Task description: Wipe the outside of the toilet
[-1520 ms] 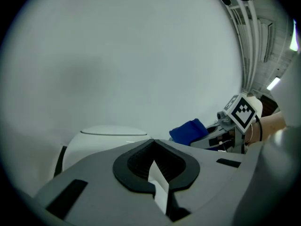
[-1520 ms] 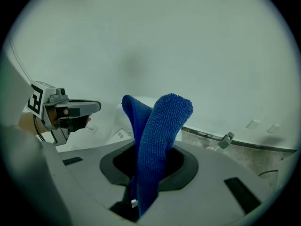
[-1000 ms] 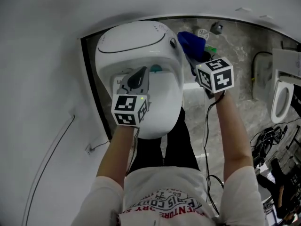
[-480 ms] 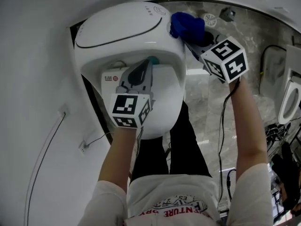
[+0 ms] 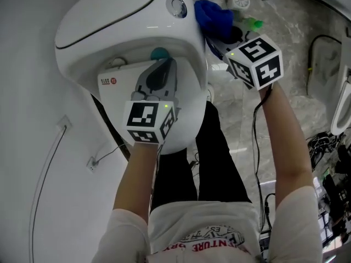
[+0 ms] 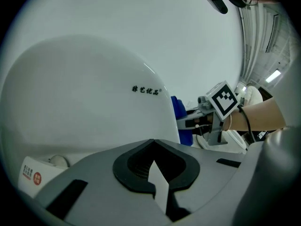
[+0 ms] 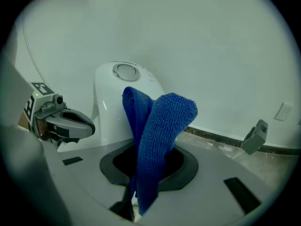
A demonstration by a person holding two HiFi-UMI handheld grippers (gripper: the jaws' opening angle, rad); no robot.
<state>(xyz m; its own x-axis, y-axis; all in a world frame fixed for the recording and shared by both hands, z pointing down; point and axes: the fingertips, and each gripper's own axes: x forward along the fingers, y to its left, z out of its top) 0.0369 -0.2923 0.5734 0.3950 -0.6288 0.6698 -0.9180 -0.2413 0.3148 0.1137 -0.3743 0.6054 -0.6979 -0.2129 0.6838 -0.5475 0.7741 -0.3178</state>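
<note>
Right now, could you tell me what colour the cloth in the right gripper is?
The cloth is plain blue, clearest in the right gripper view.

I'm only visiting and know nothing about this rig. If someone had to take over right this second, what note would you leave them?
Left hand-held gripper: shut, empty, over the front part of the toilet.
Right hand-held gripper: shut on the blue cloth, held at the toilet's right flank near the round button; contact can't be confirmed.
Done: the pictures don't show which surfaces are already wiped.
Left: probably wipe the outer shell all round.
</note>
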